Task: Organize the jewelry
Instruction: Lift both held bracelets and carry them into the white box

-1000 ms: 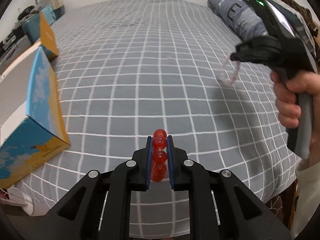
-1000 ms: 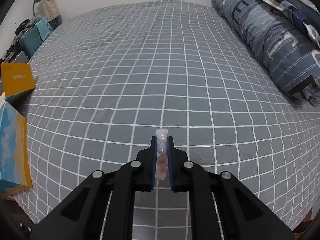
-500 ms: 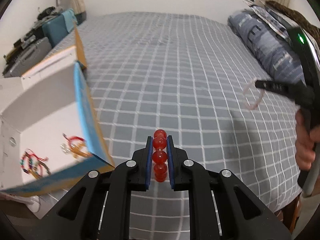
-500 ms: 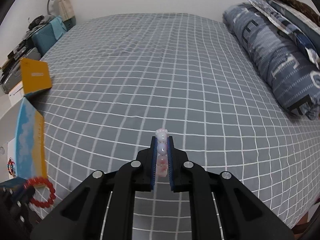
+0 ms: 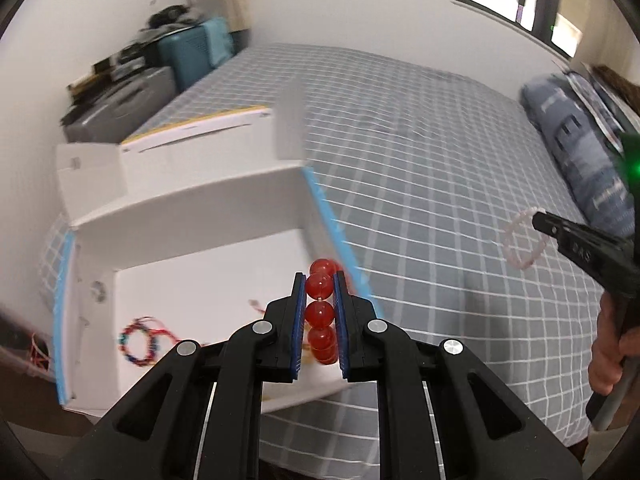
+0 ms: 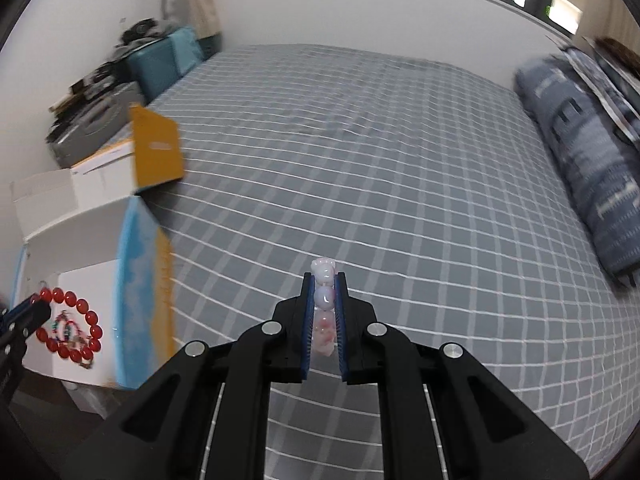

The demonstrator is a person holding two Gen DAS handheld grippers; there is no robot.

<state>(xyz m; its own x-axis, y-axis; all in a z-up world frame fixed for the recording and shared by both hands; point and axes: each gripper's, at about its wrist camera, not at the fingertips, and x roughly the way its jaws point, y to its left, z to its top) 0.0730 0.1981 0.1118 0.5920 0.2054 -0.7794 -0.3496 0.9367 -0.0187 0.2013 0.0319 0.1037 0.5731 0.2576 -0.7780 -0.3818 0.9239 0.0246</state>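
Observation:
My left gripper (image 5: 319,284) is shut on a red bead bracelet (image 5: 320,314) and holds it over the open white box (image 5: 192,276) with blue edges at the bed's left corner. The red bracelet also shows in the right wrist view (image 6: 68,330), hanging over the box (image 6: 80,248). A multicoloured bracelet (image 5: 140,340) lies inside the box. My right gripper (image 6: 324,280) is shut on a pale pink bead bracelet (image 6: 324,316), above the bed. In the left wrist view that pink bracelet (image 5: 522,240) hangs from the right gripper far right.
The bed (image 6: 360,160) has a grey sheet with a white grid. A blue patterned pillow (image 6: 592,168) lies along its right side. The box's orange lid flap (image 6: 156,152) stands open. A teal case (image 5: 200,52) and clutter sit by the far left wall.
The left gripper has swung left with the red bracelet, from above the bed to over the open box. The right gripper has tilted up, still holding the pink bracelet.

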